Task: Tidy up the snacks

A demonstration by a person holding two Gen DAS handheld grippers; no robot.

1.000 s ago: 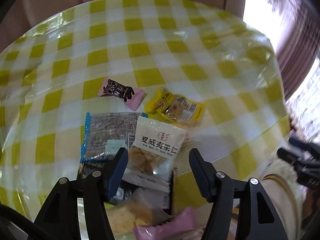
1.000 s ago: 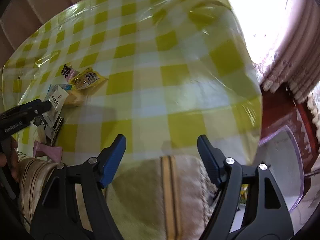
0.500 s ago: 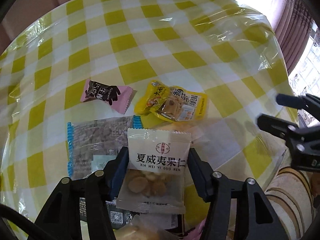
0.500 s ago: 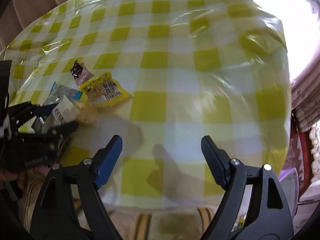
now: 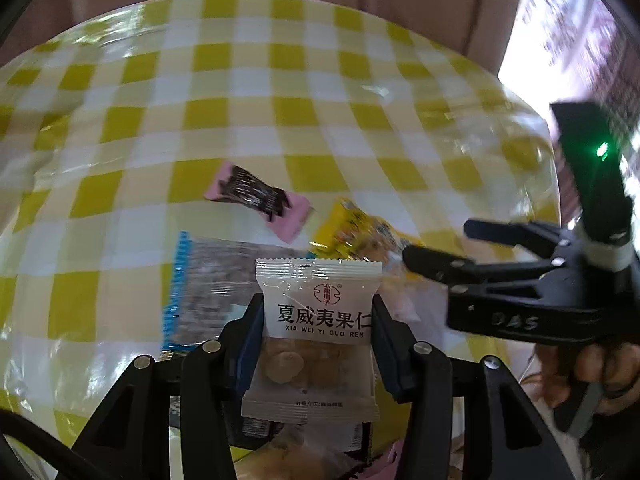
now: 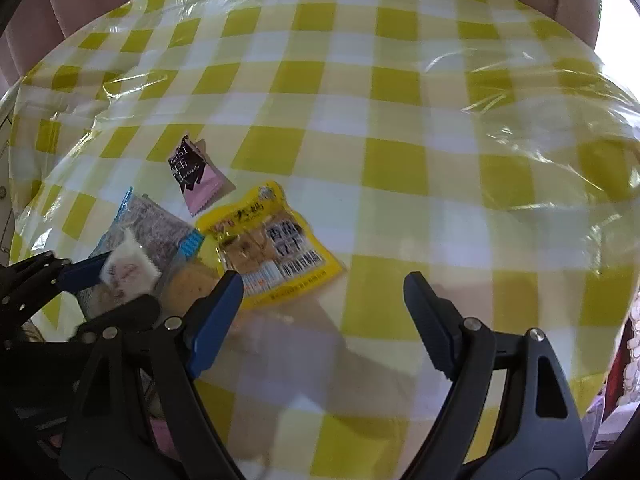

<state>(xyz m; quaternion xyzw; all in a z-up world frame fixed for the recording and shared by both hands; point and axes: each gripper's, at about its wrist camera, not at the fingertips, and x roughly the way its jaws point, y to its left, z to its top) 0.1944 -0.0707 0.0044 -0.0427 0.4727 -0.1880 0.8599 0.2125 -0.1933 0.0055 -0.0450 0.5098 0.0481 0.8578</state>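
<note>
Nearest to us, we are closing the left gripper point(image 5: 318, 334) on the white nut packet point(image 5: 316, 322); its jaws have just been narrowing and the pads are now pressing the packet's two side edges, so we judge the pick-up step is in hand. The packet is standing between the fingers above a small heap of other wrappers at the near edge of the desk point(image 5: 280, 112).

Just beyond it, the clear blue-edged packet point(image 5: 208, 280) is lying flat, partly under the white one. To its right the yellow packet point(image 6: 268, 240) is resting on the checked cloth, and farther back the pink-and-black packet point(image 5: 256, 200) is lying apart from the rest.

We are bringing the right gripper point(image 6: 322, 304) in over the desk with its jaws standing wide and nothing between them; they have just been opening. It is hovering near the yellow packet, without touching it.

Next, we judge, the left needs lifting clear without dragging the heap, while the right is lining up on the yellow packet.
</note>
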